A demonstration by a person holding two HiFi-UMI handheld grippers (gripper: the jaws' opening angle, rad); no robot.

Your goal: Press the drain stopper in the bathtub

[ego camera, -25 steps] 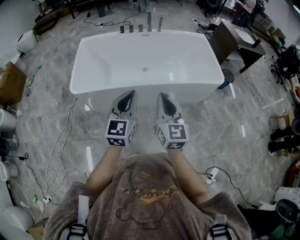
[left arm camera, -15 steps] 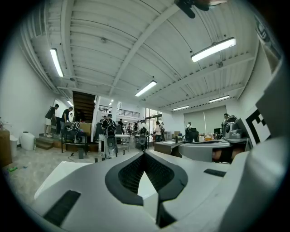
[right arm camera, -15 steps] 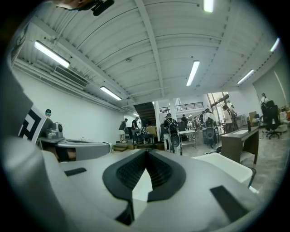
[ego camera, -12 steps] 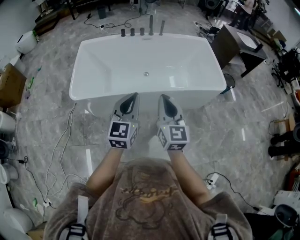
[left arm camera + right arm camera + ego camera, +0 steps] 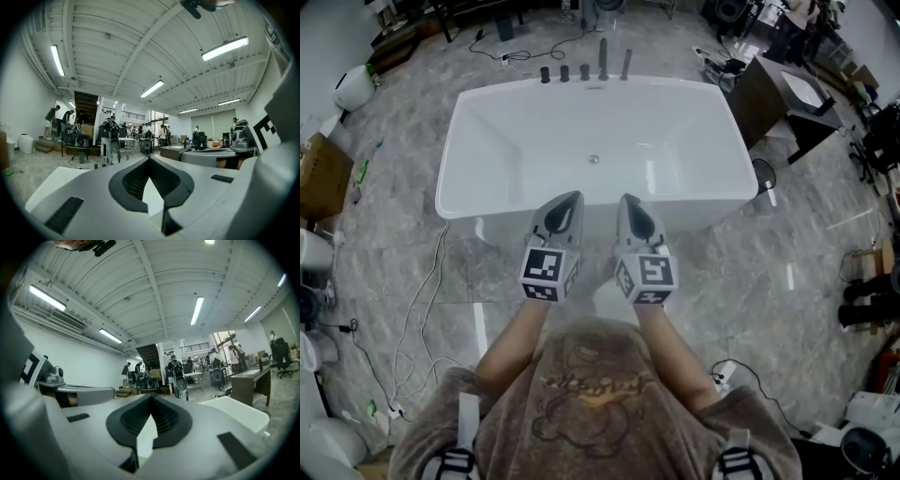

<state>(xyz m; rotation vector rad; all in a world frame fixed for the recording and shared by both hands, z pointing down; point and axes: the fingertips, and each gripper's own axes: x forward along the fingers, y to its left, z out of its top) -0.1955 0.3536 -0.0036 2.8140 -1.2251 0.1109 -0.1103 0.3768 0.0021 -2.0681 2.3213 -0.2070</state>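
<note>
A white freestanding bathtub [image 5: 487, 192] stands ahead of me in the head view. Its small round metal drain stopper [image 5: 593, 159] sits in the middle of the tub floor. My left gripper [image 5: 574, 196] and right gripper [image 5: 624, 198] are held side by side, tips over the tub's near rim, well short of the stopper. Both are shut with nothing between the jaws. In the left gripper view the left gripper [image 5: 149, 159] points level across the room, and in the right gripper view the right gripper [image 5: 151, 397] does the same; a tub corner [image 5: 243, 413] shows at the right.
Dark faucet fittings [image 5: 583, 69] stand on the floor behind the tub. A dark vanity cabinet [image 5: 783, 103] sits at the right, cables [image 5: 422, 291] trail on the left floor, and a cardboard box [image 5: 323, 173] lies far left. People [image 5: 112, 133] stand far back in the hall.
The tub has slid lower and closer in the head view as I step toward it. Both grippers keep their pose, now reaching the near rim.
</note>
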